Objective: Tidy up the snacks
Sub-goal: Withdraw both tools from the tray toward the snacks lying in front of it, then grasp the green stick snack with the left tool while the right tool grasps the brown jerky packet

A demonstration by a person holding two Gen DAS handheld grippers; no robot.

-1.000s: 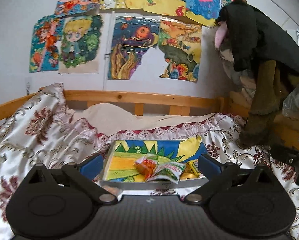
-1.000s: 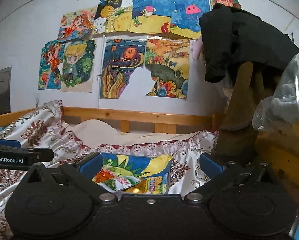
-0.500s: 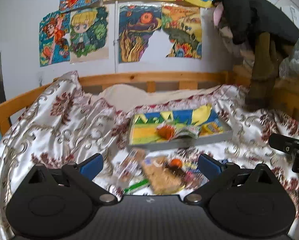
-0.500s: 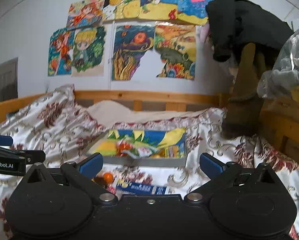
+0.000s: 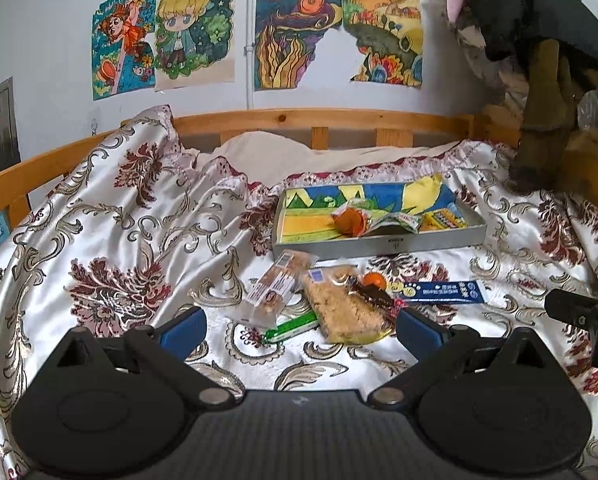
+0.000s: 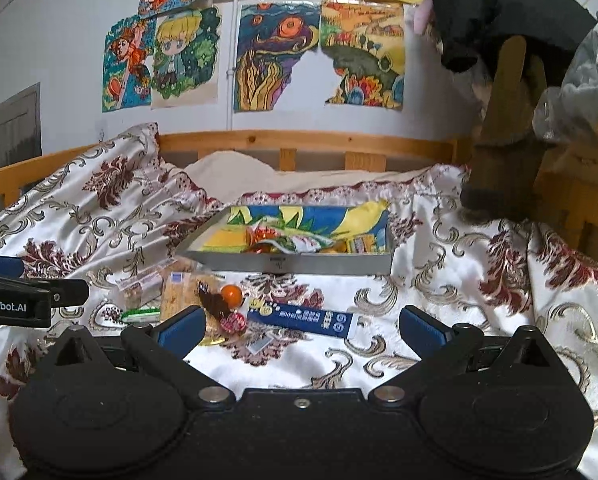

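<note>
A grey tray (image 5: 379, 242) (image 6: 291, 264) with a colourful lining sits on the bedspread and holds an orange packet (image 5: 349, 220), a green-white packet (image 5: 399, 222) and a yellow box (image 5: 445, 219). In front of it lie loose snacks: a clear-wrapped biscuit pack (image 5: 275, 290), a crumbly bar (image 5: 343, 308), a small orange ball (image 5: 374, 281) (image 6: 231, 294), a blue strip pack (image 5: 443, 292) (image 6: 303, 318) and a green stick (image 5: 291, 326). My left gripper (image 5: 299, 330) is open just short of the loose snacks. My right gripper (image 6: 301, 330) is open over the blue strip pack, holding nothing.
A floral satin bedspread (image 5: 119, 240) covers the bed, with a wooden rail (image 5: 299, 118) behind and drawings on the wall (image 5: 195, 36). Dark clothes (image 5: 539, 40) hang at the right above a wooden frame. The other gripper shows at the right edge (image 5: 587, 316) and left edge (image 6: 23, 300).
Both grippers have pulled back and tilted down, so the loose snacks in front of the tray have come into view. Both stay open.
</note>
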